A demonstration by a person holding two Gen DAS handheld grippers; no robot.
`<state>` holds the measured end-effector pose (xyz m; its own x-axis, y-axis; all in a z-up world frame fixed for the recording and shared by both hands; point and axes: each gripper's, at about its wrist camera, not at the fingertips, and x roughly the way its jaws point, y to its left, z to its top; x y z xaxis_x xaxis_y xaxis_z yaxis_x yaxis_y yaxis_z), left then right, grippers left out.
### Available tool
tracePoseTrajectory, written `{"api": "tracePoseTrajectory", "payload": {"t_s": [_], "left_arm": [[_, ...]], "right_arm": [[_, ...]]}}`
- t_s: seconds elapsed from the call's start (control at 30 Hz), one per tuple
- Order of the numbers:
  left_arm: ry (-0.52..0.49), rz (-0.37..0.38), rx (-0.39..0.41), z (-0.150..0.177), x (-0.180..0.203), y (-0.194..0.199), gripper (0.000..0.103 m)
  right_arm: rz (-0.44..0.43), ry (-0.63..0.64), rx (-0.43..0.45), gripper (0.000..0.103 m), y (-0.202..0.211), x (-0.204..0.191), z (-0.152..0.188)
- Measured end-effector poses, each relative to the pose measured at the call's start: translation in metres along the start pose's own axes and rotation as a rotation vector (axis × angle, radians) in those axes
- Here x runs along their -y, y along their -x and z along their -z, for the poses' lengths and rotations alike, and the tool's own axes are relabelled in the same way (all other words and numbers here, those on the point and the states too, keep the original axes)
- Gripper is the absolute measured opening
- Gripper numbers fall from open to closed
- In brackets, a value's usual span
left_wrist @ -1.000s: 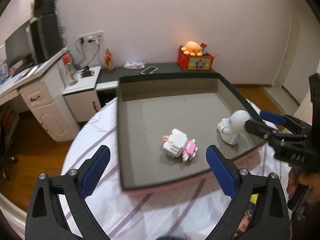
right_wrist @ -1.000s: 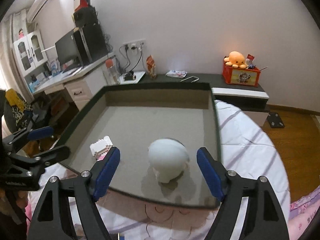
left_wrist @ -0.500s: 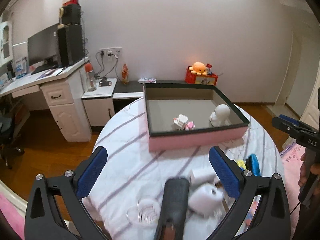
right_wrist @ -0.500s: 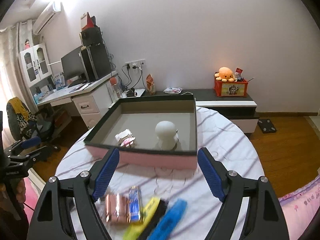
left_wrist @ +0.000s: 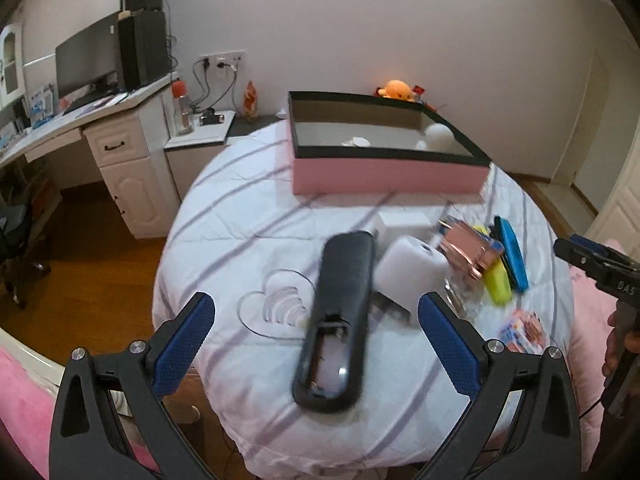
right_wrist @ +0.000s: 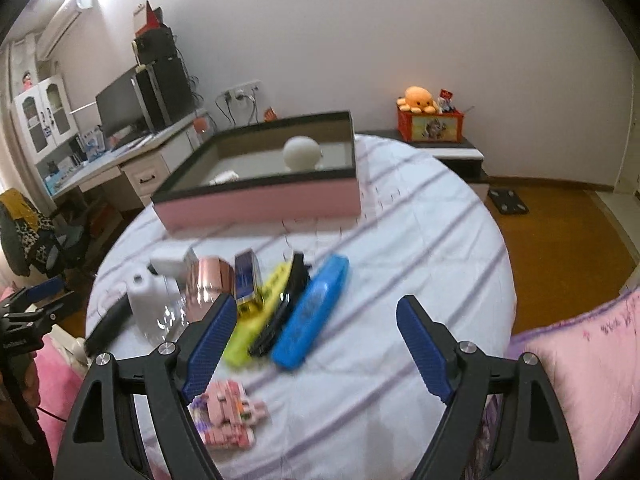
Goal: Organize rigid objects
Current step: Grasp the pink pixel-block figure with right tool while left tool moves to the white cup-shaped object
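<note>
Both grippers pulled back from pink box [left_wrist: 388, 176], clutter nearer

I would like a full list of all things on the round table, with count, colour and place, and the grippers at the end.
table: one, round, white cloth with purple stripes.
box: one, pink walls, dark rim, far side of table.
round figure: one, white, inside box.
small block toy: one, white, inside box, mostly hidden.
remote: one, black, battery bay open, near left side.
white bottle: one, lying beside remote.
white block: one, behind bottle.
copper cylinder: one, shiny, middle of pile.
small carton: one, blue and yellow.
flat cases: yellow, black, blue, side by side.
pink brick toy: one, near edge.
left gripper: open, empty.
right gripper: open, empty.
</note>
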<state>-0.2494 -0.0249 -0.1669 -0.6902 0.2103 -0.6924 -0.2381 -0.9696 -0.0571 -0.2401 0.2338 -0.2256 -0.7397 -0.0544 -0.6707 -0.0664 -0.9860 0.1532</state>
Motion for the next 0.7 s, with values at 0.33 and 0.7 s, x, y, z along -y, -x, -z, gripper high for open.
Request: {"api": "tracePoseTrajectory", "payload": {"t_s": [0.33,0.7], "left_arm": [[-0.041,0.002,-0.018,0.010,0.018,0.002,0.103],[-0.056,0.013,-0.023,0.013,0.026,0.006,0.103]], "right_arm": [[-0.084,0.053,-0.064,0.084,0.009,-0.031,0.037],[-0.097,0.135,-0.111,0.081,-0.013,-0.052,0.065]]}}
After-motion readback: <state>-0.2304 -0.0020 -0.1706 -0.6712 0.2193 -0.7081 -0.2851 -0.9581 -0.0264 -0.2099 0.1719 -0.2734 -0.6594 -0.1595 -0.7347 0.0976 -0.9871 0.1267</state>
